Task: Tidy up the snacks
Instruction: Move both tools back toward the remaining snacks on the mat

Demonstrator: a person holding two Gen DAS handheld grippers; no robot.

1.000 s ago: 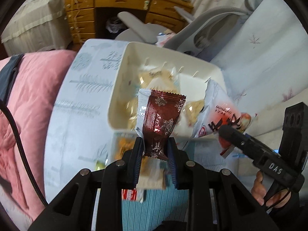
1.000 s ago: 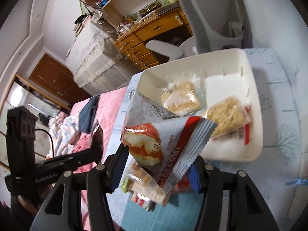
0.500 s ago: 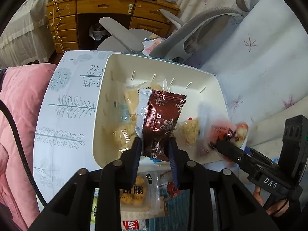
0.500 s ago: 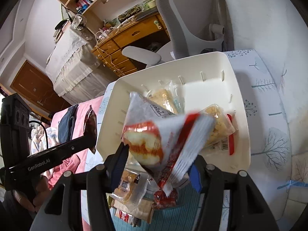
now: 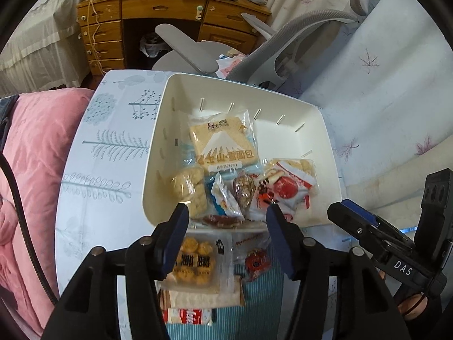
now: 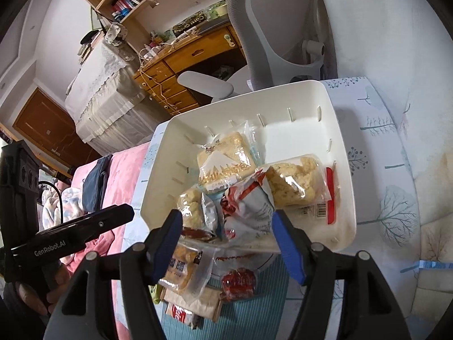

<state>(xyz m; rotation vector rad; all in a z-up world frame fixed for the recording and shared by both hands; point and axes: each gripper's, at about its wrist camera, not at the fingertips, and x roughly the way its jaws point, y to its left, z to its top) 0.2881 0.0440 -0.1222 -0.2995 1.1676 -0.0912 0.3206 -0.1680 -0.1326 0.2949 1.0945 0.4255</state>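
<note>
A white plastic bin [image 5: 286,104] [image 6: 344,147] on the tree-print tablecloth holds several snack packets. The dark red packet [image 5: 223,221] lies at the bin's near wall, next to the red-and-white packet [image 5: 283,189] [image 6: 249,206]. A bread packet with a mountain print [image 5: 223,144] [image 6: 223,161] lies further in. My left gripper [image 5: 226,221] is open and empty just above the bin's near edge. My right gripper [image 6: 226,226] is open and empty beside it. More snack packets [image 5: 195,263] [image 6: 181,266] lie on a teal mat in front of the bin.
A grey office chair [image 5: 266,45] [image 6: 280,28] stands just behind the table, with a wooden desk [image 5: 158,19] beyond. A pink blanket [image 5: 31,153] lies left of the table. A pale floral-print fabric surface [image 5: 396,85] lies to the right.
Both grippers have opened and let go. The dark red packet and the red-and-white packet now lie in the bin. Both grippers moved forward over the bin's near edge.
</note>
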